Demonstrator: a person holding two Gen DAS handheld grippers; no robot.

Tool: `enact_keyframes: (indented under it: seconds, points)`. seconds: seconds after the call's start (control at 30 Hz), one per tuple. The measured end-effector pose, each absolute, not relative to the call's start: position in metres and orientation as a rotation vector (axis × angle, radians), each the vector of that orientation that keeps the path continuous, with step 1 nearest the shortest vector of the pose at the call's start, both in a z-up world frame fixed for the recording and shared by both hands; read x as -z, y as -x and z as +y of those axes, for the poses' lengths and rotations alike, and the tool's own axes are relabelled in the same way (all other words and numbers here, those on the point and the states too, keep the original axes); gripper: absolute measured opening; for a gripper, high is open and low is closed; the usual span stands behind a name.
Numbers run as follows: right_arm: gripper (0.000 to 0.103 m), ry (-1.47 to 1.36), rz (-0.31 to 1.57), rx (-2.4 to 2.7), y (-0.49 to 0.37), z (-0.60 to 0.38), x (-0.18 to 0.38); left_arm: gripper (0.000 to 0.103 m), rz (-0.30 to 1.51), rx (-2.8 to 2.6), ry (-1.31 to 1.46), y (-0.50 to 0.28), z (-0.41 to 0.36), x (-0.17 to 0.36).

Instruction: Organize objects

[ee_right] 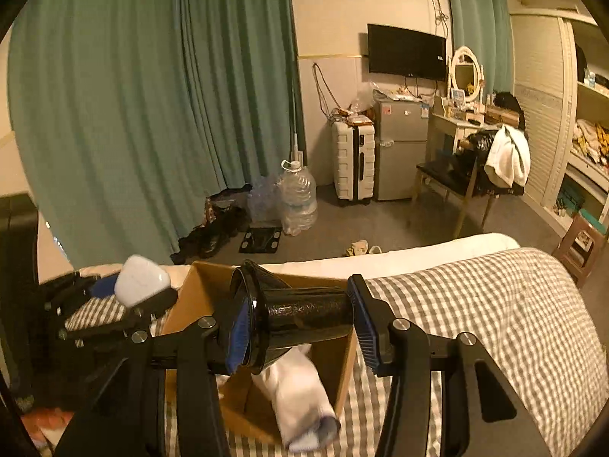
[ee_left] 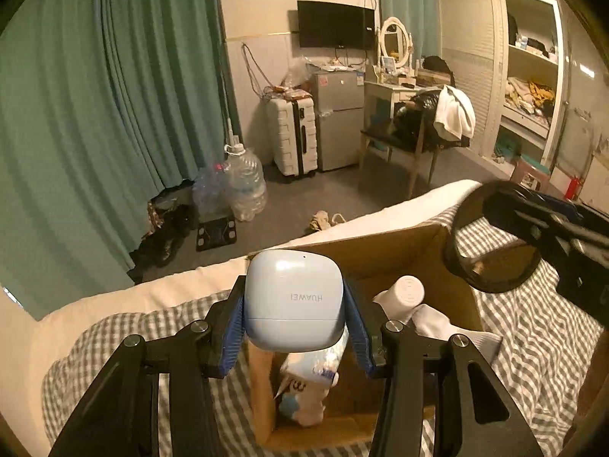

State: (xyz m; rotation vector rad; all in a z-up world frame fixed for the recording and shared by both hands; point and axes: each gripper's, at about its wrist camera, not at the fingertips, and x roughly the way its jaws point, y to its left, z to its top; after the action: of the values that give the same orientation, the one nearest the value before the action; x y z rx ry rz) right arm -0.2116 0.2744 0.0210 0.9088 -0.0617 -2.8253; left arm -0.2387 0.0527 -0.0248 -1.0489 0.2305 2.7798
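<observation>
My left gripper point(ee_left: 295, 323) is shut on a pale blue Huawei earbuds case point(ee_left: 295, 299), held above the open cardboard box point(ee_left: 384, 245) on the bed. The case also shows in the right wrist view point(ee_right: 141, 280). My right gripper point(ee_right: 300, 323) is shut on a black funnel-shaped cup point(ee_right: 300, 314), lying sideways over the same box point(ee_right: 205, 297). The cup also shows in the left wrist view point(ee_left: 491, 240). Inside the box lie a white sock point(ee_right: 300, 392), a white bottle point(ee_left: 407, 293) and a blue-and-white packet point(ee_left: 308, 384).
The box sits on a grey-checked blanket point(ee_right: 475, 323) on a bed with a white edge point(ee_left: 152, 293). Beyond the bed are water jugs point(ee_left: 243, 182), a scale point(ee_left: 216, 233), a suitcase point(ee_left: 293, 135), a small fridge point(ee_left: 340, 120), a chair with clothes point(ee_left: 422, 129) and green curtains point(ee_left: 95, 95).
</observation>
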Motion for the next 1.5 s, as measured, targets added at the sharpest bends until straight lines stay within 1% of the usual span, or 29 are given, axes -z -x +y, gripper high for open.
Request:
enact_keyframes:
  seconds: [0.13, 0.33, 0.57, 0.63, 0.67, 0.7, 0.73, 0.77, 0.8, 0.83, 1.0, 1.17, 1.23, 1.3, 1.5]
  points:
    - [0.047, -0.953, -0.127, 2.809, 0.242, 0.272, -0.001, 0.049, 0.218, -2.748, 1.074, 0.256, 0.056, 0.047]
    - [0.047, -1.014, -0.13, 2.841, 0.272, 0.273, 0.024, 0.049, 0.222, -2.699, 1.111, 0.278, 0.058, 0.077]
    - [0.048, -1.05, -0.145, 2.861, 0.287, 0.279, 0.04, 0.049, 0.227, -2.661, 1.12, 0.283, 0.06, 0.093]
    - [0.048, -1.059, -0.154, 2.855, 0.287, 0.28, 0.045, 0.05, 0.233, -2.666, 1.13, 0.283, 0.061, 0.094]
    - [0.051, -1.061, -0.161, 2.849, 0.287, 0.281, 0.046, 0.053, 0.233, -2.667, 1.141, 0.282, 0.06, 0.095]
    - [0.059, -1.057, -0.169, 2.846, 0.285, 0.281, 0.046, 0.058, 0.223, -2.668, 1.143, 0.281, 0.059, 0.094]
    - [0.064, -1.043, -0.186, 2.846, 0.283, 0.283, 0.046, 0.065, 0.208, -2.668, 1.136, 0.28, 0.057, 0.091]
    - [0.071, -1.033, -0.202, 2.847, 0.281, 0.284, 0.045, 0.069, 0.201, -2.672, 1.13, 0.278, 0.056, 0.089]
    - [0.072, -1.023, -0.22, 2.848, 0.279, 0.286, 0.042, 0.077, 0.193, -2.684, 1.122, 0.276, 0.054, 0.085]
    - [0.072, -1.016, -0.231, 2.85, 0.276, 0.288, 0.04, 0.081, 0.187, -2.694, 1.112, 0.275, 0.053, 0.081]
    - [0.073, -0.985, -0.257, 2.86, 0.26, 0.294, 0.017, 0.089, 0.187, -2.744, 1.072, 0.262, 0.046, 0.052]
    - [0.076, -0.919, -0.255, 2.872, 0.234, 0.293, -0.021, 0.093, 0.163, -2.794, 1.01, 0.239, 0.039, 0.01]
    - [0.076, -0.874, -0.242, 2.883, 0.219, 0.292, -0.042, 0.096, 0.162, -2.823, 0.965, 0.226, 0.037, -0.013]
    - [0.081, -0.828, -0.231, 2.894, 0.202, 0.292, -0.064, 0.097, 0.158, -2.844, 0.921, 0.214, 0.035, -0.033]
    - [0.089, -0.694, -0.209, 2.926, 0.153, 0.295, -0.124, 0.101, 0.133, -2.908, 0.794, 0.174, 0.03, -0.093]
